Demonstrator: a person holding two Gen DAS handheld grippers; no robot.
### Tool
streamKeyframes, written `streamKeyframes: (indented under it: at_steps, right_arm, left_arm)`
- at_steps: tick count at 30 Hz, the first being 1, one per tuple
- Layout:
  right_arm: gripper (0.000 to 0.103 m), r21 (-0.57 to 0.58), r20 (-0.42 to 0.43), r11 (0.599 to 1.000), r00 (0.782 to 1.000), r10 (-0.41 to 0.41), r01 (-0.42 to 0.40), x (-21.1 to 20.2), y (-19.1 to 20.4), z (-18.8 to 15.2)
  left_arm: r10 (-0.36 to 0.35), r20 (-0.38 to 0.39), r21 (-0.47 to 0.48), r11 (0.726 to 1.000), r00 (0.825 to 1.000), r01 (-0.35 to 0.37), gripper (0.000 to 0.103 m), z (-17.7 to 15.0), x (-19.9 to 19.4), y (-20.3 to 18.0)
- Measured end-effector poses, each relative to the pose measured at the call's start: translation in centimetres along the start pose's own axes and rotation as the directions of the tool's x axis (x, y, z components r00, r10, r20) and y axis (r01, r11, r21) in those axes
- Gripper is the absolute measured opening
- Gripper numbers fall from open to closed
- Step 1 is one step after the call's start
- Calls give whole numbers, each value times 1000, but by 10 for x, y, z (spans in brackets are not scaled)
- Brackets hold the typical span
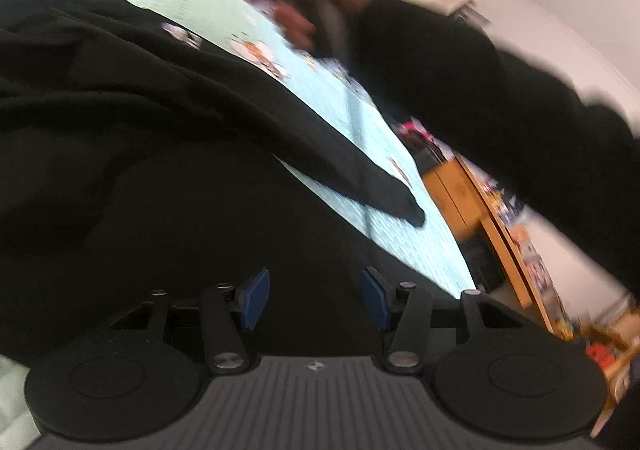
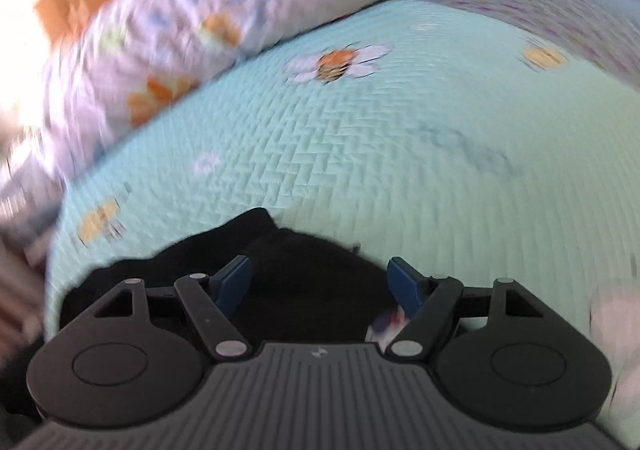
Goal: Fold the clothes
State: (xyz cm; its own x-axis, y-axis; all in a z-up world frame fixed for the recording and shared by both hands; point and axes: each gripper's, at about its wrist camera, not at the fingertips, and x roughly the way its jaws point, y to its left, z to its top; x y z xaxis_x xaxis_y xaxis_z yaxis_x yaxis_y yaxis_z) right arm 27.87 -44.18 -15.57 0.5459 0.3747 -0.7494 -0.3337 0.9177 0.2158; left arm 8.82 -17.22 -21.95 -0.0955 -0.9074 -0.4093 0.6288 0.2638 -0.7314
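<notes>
Both tools, left (image 1: 315, 300) and right (image 2: 320, 284), gape empty over a black garment (image 1: 160, 154) on the mint quilt (image 2: 380, 154), floral pillow (image 2: 168, 30) at 11 o'clock, sleeve (image 1: 480, 98) crossing at 2.

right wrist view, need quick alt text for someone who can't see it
The open right gripper hovers over a crumpled black garment lying on a pale green quilted bedspread printed with bees. A floral pillow lies along the far edge, and the picture is motion-blurred.
</notes>
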Motion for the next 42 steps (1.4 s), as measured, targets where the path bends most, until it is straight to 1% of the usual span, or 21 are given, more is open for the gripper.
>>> streamKeyframes:
  at_steps: [3,6,8,10,13,14,16,17,21,28,30,32,33,34,35,36,37,38,39,40,42]
  right_arm:
    - [76,-97,-93,995,995,29,-38,31,2,18]
    - [76,-178,-196,980,979,52,-88,58,4,21]
    - [75,-229,-236,970,971,30,-86,73,9,19]
    - [75,-242,-292,967,956,7,-81,87,10,17]
    - [75,-256,-314,963,949,-5,-80,92,14,20]
    - [69,-248,-313,966,950,-3,-78,93,14,22]
    - [39,-246,-289,967,957,-8,-66,92,13,29]
    - [12,-245,-277,968,961,-10,-60,91,12,32]
    - [6,-239,-227,970,974,-21,-35,89,10,47]
    - [6,-221,-145,975,989,-41,8,88,6,70]
    - [14,-211,-185,977,980,-71,31,103,5,65]
    - [18,-239,-174,969,979,-105,61,106,11,62]
    - [23,-247,-165,966,979,-117,74,105,13,62]
    - [25,-238,-147,968,982,-116,79,98,13,65]
    - [32,-221,-122,972,987,-106,77,86,13,69]
    - [41,-208,-99,975,990,-100,78,74,13,72]
    - [46,-206,-76,975,992,-103,86,61,14,73]
    - [54,-208,-54,972,991,-121,108,47,15,72]
    - [58,-206,-36,969,989,-146,136,32,16,68]
    - [58,-194,-25,969,987,-159,151,16,16,61]
    - [58,-150,-9,978,989,-146,143,-14,16,38]
  left_arm:
    - [-46,-17,-28,999,999,46,53,-5,6,11]
    - [-78,-12,-93,993,997,77,54,-6,6,25]
    - [-93,-8,-132,987,996,91,54,-7,6,31]
    - [-104,-2,-159,982,995,103,54,-8,7,35]
    - [-118,-3,-155,981,993,116,56,-10,7,31]
    - [-123,-5,-155,981,992,121,56,-11,8,29]
    - [-130,-11,-157,979,991,127,56,-13,9,27]
    - [-131,-13,-159,979,991,128,56,-13,10,26]
    - [-143,-5,-190,972,990,139,56,-13,11,29]
    - [-150,3,-210,967,989,148,56,-13,7,32]
    - [-153,2,-215,965,988,150,56,-11,7,31]
    - [-155,2,-215,965,988,152,56,-11,6,30]
    - [-156,1,-215,965,988,153,56,-11,6,30]
    - [-158,1,-216,964,987,154,56,-11,5,31]
    - [-160,0,-217,964,987,156,56,-10,3,33]
    - [-161,-1,-219,963,987,157,56,-10,1,35]
    - [-163,-1,-220,963,987,158,56,-9,0,36]
    - [-164,-2,-219,963,986,160,56,-9,-1,37]
    - [-165,-3,-219,962,986,161,56,-9,-1,37]
    - [-166,-4,-219,962,986,162,56,-8,0,37]
    - [-168,-3,-223,961,986,163,56,-9,-1,38]
